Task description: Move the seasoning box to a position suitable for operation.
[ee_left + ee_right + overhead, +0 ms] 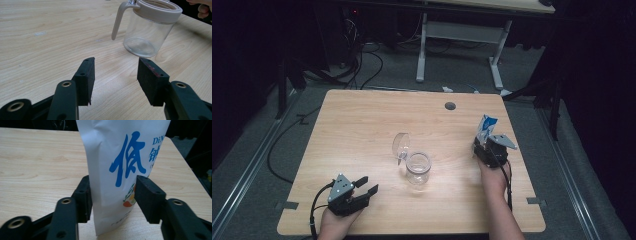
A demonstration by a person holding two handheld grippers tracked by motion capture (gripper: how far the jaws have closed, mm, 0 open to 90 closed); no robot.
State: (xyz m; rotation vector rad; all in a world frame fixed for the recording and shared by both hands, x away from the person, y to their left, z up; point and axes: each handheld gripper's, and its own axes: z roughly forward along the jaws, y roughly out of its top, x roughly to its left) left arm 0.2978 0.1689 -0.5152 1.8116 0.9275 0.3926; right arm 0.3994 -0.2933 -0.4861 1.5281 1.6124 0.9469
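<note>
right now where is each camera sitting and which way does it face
High view: fixed above the person's side, looking forward and down on the table; both forearms, left tongs and right tongs show.
Left gripper view: rides the left tongs, looking along open jaws at the glass jar.
Right gripper view: rides the right tongs, jaws on either side of the white pouch.
Shared: high and left gripper views both show the jar; high and right gripper views the pouch.
</note>
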